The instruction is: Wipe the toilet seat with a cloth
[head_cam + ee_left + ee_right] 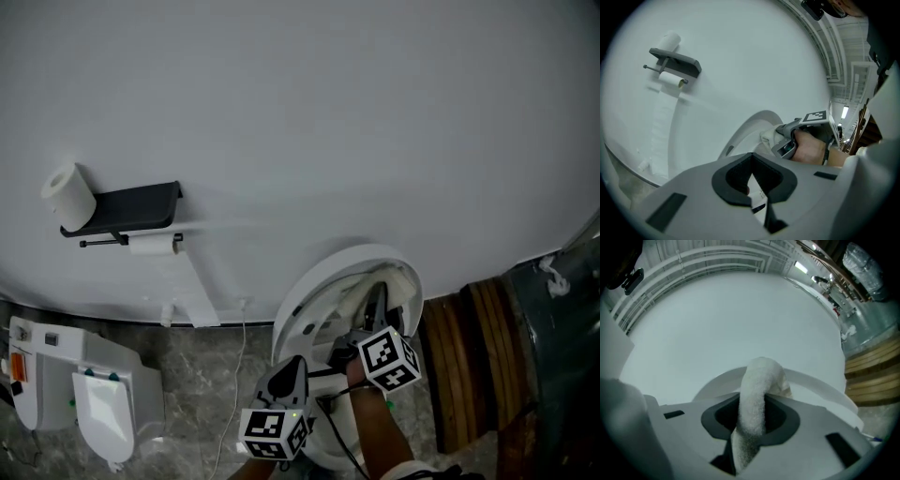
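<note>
While the right claw (750, 427) pinches a fluffy white terry cloth (757, 380) that arches out of its jaws near the upright white plastic toilet seat (820, 387), the left claw (751, 180) hangs beside it, pressed together and empty.

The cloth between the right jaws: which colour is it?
The cloth is white, clearest in the right gripper view.

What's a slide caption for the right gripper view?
Right gripper shut on a white cloth, facing the toilet and white wall.
</note>
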Demonstrator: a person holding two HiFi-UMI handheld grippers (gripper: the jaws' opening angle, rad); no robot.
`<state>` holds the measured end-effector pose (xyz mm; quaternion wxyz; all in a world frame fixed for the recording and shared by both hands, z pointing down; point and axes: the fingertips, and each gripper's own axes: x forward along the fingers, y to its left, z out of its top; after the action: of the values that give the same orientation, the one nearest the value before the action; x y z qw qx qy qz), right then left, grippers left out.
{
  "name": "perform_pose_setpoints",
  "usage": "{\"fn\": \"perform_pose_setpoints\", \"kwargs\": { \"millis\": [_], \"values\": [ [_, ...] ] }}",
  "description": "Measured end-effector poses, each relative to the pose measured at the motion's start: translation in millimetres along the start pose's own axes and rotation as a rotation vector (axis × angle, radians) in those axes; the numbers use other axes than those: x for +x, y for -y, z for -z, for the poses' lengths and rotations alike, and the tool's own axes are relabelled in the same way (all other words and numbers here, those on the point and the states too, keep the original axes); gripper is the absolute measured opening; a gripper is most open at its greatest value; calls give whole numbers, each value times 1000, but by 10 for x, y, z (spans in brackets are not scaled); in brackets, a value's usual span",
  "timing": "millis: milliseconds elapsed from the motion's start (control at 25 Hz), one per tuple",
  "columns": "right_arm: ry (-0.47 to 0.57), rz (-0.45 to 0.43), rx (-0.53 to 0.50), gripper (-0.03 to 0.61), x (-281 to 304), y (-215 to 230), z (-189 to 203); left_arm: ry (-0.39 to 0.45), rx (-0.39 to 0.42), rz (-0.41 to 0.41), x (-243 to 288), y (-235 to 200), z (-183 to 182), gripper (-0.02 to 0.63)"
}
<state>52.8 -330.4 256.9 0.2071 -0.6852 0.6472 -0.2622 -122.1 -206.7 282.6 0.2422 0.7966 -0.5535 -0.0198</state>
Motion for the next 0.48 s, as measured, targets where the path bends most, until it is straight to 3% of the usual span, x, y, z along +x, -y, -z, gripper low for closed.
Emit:
{"fn": "perform_pose_setpoints", "kwargs": {
  "millis": [200,480],
  "values": [
    [-25,62,18,84,46,458,-82,-26,13,44,226,192,84,12],
    [-65,52,-26,84,41,507,-48,-37,19,75,361,339,137,12]
  ]
}}
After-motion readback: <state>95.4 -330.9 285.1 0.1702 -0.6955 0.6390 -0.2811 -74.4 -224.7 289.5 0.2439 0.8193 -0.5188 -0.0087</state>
